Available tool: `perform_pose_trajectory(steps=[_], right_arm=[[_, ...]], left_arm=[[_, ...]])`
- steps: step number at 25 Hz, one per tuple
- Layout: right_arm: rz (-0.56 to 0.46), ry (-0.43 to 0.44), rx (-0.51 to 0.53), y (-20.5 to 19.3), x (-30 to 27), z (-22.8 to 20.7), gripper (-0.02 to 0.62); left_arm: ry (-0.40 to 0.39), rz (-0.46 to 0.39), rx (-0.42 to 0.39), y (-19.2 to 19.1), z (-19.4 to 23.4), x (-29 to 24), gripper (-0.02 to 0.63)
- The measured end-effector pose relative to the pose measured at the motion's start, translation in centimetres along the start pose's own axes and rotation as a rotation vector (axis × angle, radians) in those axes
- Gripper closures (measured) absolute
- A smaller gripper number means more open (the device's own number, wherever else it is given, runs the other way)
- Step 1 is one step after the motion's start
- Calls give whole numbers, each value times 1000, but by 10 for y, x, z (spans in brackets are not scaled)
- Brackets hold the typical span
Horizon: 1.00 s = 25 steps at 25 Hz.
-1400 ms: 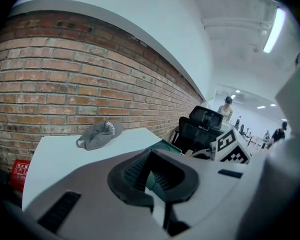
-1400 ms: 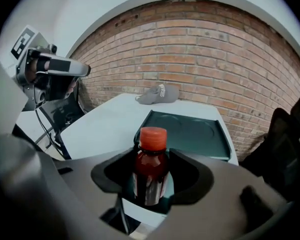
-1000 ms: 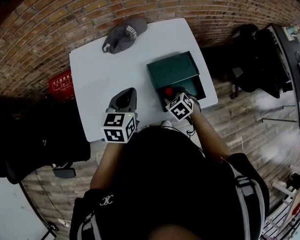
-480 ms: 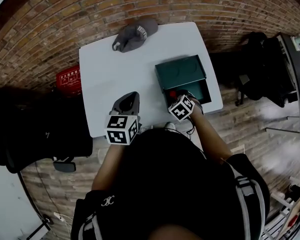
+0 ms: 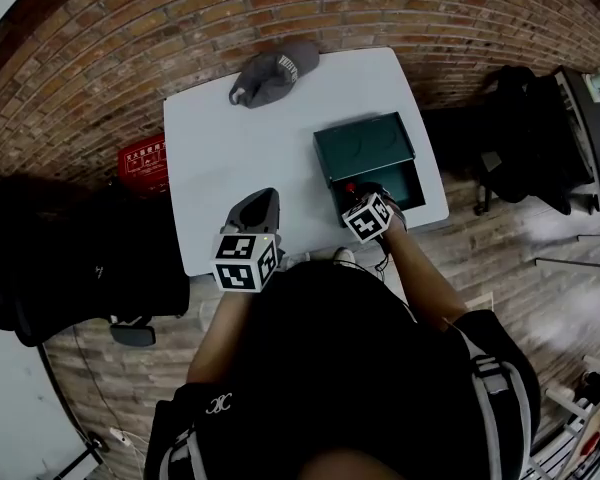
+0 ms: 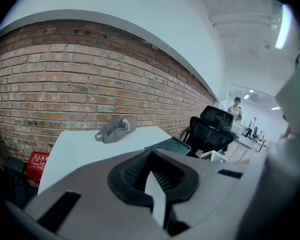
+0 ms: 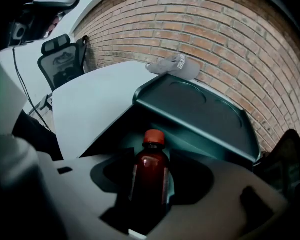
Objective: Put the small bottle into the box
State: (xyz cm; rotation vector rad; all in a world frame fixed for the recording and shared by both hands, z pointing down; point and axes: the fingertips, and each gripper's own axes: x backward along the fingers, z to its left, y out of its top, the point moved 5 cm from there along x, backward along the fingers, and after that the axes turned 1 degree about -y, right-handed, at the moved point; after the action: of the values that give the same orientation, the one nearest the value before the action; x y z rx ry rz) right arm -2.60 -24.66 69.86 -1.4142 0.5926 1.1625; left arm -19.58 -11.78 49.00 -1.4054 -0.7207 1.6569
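One cap (image 5: 275,71) | far table (image 5: 240,148) edge | apart from box (image 5: 365,148), small bottle (image 7: 150,179)

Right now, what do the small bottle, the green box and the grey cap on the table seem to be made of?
The small bottle: dark brown, glossy; glass or hard plastic, I cannot tell; its orange-red top looks plastic. The box: dark green, smooth, round recesses moulded in the lid; probably plastic. The cap: grey fabric, soft and crumpled.
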Motion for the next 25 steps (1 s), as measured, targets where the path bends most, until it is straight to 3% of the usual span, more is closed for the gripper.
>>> perform_pose_trajectory(steps=[11, 21, 25], right_arm=[[37, 85, -41, 0, -6, 3, 344], [-156, -25, -109, 14, 42, -22, 344], [-316, -57, -180, 19, 75, -31, 344]], left_arm=[[-72, 29, -7, -3, -11, -14, 594], [-189, 60, -41, -1, -38, -41, 594], [-239, 64, -71, 5, -52, -55, 594]])
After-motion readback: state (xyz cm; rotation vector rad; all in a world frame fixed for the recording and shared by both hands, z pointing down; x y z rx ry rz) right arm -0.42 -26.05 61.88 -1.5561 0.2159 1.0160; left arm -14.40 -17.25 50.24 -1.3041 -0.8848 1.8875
